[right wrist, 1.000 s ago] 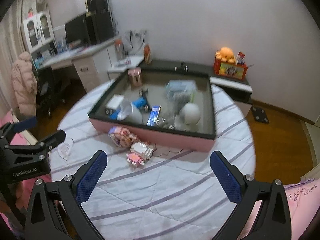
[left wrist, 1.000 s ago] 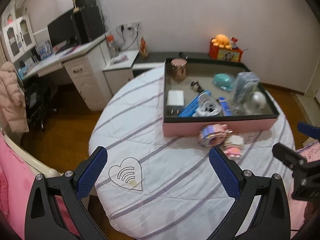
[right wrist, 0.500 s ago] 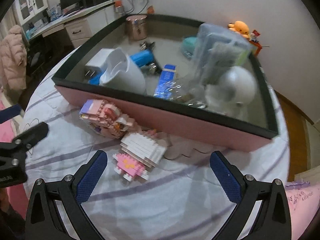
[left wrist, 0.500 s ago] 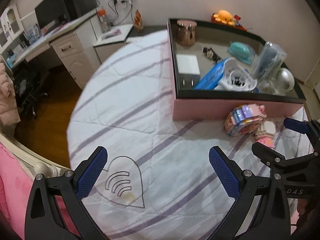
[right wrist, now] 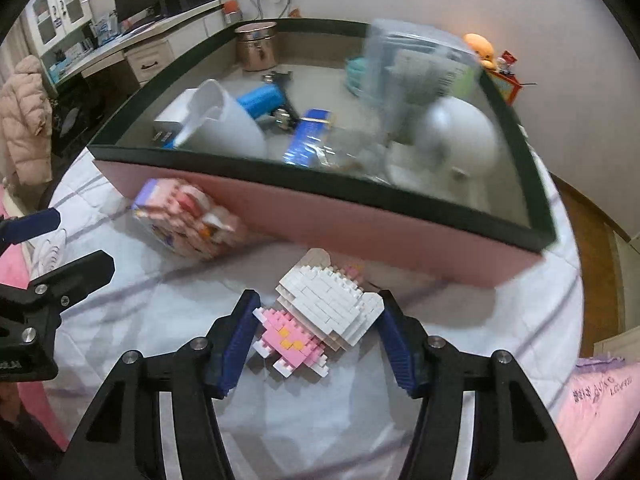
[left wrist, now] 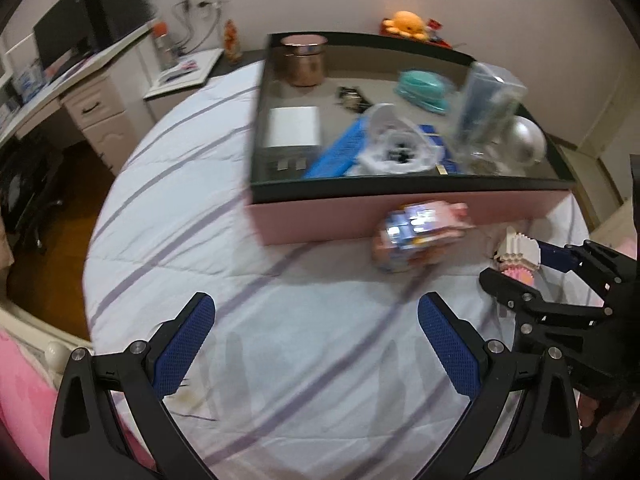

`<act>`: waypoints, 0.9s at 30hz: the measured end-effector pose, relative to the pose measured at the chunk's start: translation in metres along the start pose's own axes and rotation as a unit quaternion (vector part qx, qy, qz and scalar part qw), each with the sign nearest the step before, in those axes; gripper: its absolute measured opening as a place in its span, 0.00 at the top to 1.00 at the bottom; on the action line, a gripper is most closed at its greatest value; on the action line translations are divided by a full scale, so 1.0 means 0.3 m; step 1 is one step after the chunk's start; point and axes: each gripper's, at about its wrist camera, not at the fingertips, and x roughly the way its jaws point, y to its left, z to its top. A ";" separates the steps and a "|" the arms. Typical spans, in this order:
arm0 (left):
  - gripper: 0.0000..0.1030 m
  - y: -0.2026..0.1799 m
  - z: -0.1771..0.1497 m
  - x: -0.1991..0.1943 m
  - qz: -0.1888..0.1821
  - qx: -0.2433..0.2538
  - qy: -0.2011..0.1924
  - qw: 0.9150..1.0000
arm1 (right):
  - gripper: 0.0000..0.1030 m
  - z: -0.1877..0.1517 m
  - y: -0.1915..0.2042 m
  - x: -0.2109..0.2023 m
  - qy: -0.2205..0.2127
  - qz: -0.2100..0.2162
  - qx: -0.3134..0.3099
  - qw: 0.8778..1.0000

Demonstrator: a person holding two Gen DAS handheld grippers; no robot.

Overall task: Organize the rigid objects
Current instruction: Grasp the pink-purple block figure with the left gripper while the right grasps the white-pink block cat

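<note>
A white and pink brick figure (right wrist: 320, 312) lies on the striped bedspread just in front of the pink box (right wrist: 360, 228). My right gripper (right wrist: 318, 316) has it between its blue pads; the jaws are closing and the pads touch both of its sides. In the left wrist view the same figure (left wrist: 516, 252) shows at the right gripper's (left wrist: 520, 272) tips. A second, many-coloured brick figure (right wrist: 188, 216) (left wrist: 416, 236) leans against the box wall (left wrist: 320, 220). My left gripper (left wrist: 316, 344) hangs open above bare bedspread, short of that figure and to its left.
The black-rimmed box holds a copper tin (left wrist: 302, 60), a white block (left wrist: 294, 126), a blue case (left wrist: 340, 152), a teal item (left wrist: 424, 90), a clear container (left wrist: 486, 104) and a silver ball (left wrist: 526, 140). A desk (left wrist: 92, 92) stands at the far left, beyond the bed.
Both grippers have sunk toward the bed and closer to the box. The right jaws have narrowed from wide open onto the white and pink brick figure. The left jaws stay wide.
</note>
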 end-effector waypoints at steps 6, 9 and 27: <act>0.00 -0.091 0.035 0.034 -0.019 0.007 0.025 0.999 | 0.41 -0.042 -0.115 -0.038 -0.003 -0.026 0.024 0.999; 0.00 -0.131 0.052 0.053 -0.023 0.003 0.032 0.999 | 0.41 -0.057 -0.184 -0.042 -0.004 -0.020 0.041 0.999; 0.43 -0.194 0.088 0.145 0.003 0.004 0.029 1.000 | 0.41 0.019 -0.273 0.030 -0.028 0.009 0.025 0.999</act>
